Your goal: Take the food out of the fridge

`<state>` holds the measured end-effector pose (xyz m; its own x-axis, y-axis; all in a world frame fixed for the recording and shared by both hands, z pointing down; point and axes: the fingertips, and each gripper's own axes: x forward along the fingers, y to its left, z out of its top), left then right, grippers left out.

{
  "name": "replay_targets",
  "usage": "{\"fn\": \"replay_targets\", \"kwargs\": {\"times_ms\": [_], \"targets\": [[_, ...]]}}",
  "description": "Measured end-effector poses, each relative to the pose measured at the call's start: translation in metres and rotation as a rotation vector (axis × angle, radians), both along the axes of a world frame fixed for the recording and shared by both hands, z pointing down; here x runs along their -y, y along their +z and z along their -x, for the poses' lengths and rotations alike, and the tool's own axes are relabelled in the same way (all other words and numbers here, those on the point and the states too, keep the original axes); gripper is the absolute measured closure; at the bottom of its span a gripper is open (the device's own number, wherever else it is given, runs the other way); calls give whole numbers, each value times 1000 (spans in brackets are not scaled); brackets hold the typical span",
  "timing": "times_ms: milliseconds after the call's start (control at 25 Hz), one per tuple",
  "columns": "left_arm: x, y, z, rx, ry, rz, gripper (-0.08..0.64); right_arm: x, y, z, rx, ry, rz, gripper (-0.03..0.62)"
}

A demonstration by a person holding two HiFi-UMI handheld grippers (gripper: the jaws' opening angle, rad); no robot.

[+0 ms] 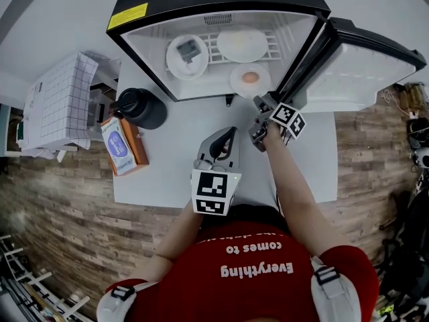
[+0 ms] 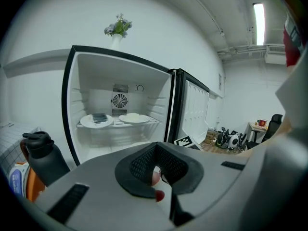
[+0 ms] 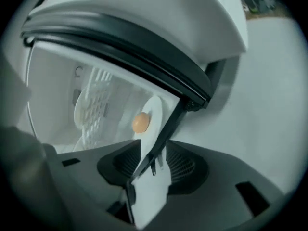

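The fridge (image 1: 134,37) is standing open on the white table (image 1: 167,176). Its door (image 1: 365,72) is swinging wide beyond the right tongs (image 1: 260,109), so the whole front is lying free ahead of both tongs.

The right tongs are hovering at the fridge's lower front edge, beside the door's hinge corner. A low plate (image 1: 236,86) carrying the orange food (image 1: 250,78) is sitting just ahead of their tips, on the fridge floor near the front lip. Their jaws are standing slightly apart and gripping nothing. In the right gripper view the plate (image 3: 151,110) and the dark door edge are lining up with the gap of the right tongs (image 3: 149,162). Whether the tips are touching the rim cannot be told.

The left tongs (image 1: 228,136) are hanging over bare table, well short of the fridge and pointing at it. In the left gripper view the pads of the left tongs (image 2: 161,177) are meeting and holding nothing. A small pink and red spot is showing in the cleft, too unclear to name.

Farther ahead, two shelf plates (image 1: 173,62) are holding a dark item and something pale, both hard to make out. Left of the left tongs a dark jug (image 1: 142,107) and a box (image 1: 123,145) are standing, with bare table between.

The right forearm is stretching forward, with the tongs rolled sideways. The left arm is bending in close to the body.
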<state>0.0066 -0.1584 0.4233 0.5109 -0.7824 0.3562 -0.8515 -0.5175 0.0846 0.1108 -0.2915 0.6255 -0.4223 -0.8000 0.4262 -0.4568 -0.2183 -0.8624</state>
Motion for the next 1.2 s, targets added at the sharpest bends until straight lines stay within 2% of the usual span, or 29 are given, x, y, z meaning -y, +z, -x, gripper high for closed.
{"fn": "replay_targets", "kwargs": {"times_ms": [120, 320, 400, 480, 840, 1040, 1200], "targets": [[5, 7, 3, 3, -6, 21, 554, 16, 13, -8, 164, 102, 0, 446], [11, 18, 11, 13, -21, 47, 554, 33, 22, -7, 328, 182, -11, 450], [11, 20, 12, 14, -24, 55, 554, 35, 23, -7, 358, 200, -9, 528], [12, 22, 12, 15, -26, 60, 554, 35, 21, -6, 373, 205, -21, 563], [9, 20, 14, 9, -34, 55, 554, 27, 6, -9, 452, 181, -76, 571], [3, 14, 17, -8, -43, 51, 554, 11, -14, -7, 457, 112, -122, 571], [-3, 8, 26, -16, -50, 29, 554, -12, -39, 1, 503, 50, -164, 571]]}}
